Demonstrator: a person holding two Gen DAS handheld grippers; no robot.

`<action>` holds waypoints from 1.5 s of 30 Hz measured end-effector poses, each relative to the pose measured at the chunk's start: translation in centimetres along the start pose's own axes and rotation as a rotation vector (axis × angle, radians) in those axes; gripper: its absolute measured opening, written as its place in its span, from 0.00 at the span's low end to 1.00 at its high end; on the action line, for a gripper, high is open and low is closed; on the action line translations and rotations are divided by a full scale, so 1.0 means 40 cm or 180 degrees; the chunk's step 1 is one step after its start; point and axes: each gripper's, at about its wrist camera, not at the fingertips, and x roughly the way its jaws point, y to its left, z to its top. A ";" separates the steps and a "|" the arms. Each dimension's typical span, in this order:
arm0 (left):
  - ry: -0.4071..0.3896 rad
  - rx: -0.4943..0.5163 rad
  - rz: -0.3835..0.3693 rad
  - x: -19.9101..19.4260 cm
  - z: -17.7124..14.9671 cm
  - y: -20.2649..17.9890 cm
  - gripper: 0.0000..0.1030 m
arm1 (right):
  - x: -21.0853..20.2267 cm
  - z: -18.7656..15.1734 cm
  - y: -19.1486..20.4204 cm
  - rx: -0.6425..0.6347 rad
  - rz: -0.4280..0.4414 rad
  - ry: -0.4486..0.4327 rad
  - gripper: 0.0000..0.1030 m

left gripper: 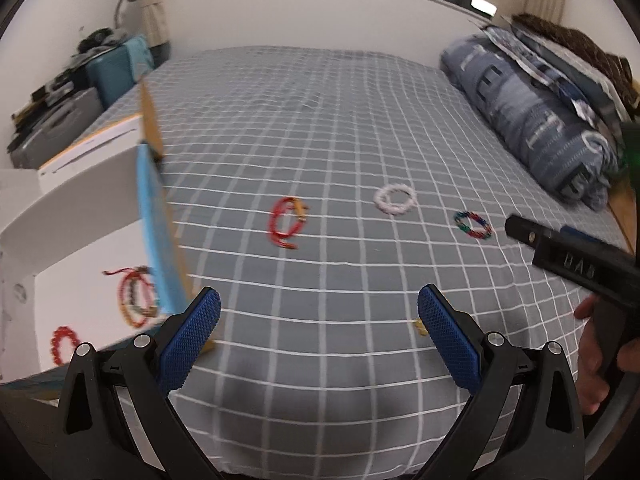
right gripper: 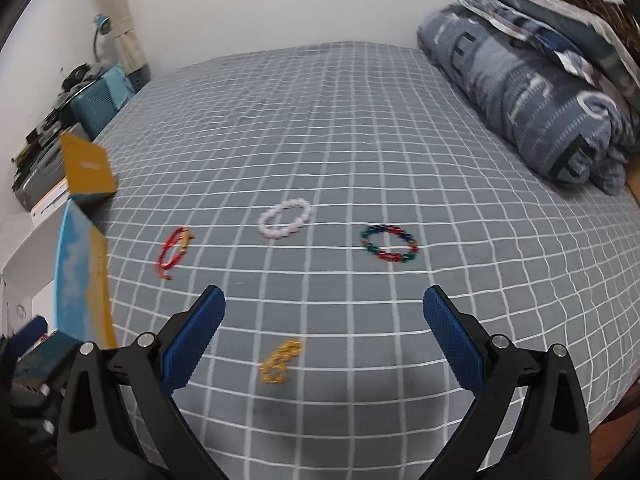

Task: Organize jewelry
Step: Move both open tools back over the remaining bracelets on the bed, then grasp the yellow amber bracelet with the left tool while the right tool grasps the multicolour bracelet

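Note:
On the grey checked bed lie a red cord bracelet (left gripper: 287, 222) (right gripper: 173, 251), a white bead bracelet (left gripper: 395, 199) (right gripper: 285, 218), a multicoloured bead bracelet (left gripper: 473, 225) (right gripper: 389, 243) and a yellow bead bracelet (right gripper: 280, 361), half hidden behind my left finger (left gripper: 420, 326). An open white box (left gripper: 88, 280) at the left holds a red-brown beaded bracelet (left gripper: 137, 295) and a red bead bracelet (left gripper: 64, 344). My left gripper (left gripper: 319, 338) is open and empty beside the box. My right gripper (right gripper: 324, 338) is open and empty above the yellow bracelet; its body shows in the left wrist view (left gripper: 576, 264).
The box's blue and yellow lid (left gripper: 158, 216) (right gripper: 82, 276) stands up along the bed's left edge. A rolled blue duvet (left gripper: 532, 124) (right gripper: 532, 92) lies on the right. A teal suitcase (left gripper: 116, 68) and clutter stand beyond the left edge.

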 end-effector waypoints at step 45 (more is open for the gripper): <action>0.0743 0.0505 -0.0232 0.367 -0.097 -0.266 0.72 | 0.445 0.055 -0.233 0.0349 0.0075 0.0824 0.26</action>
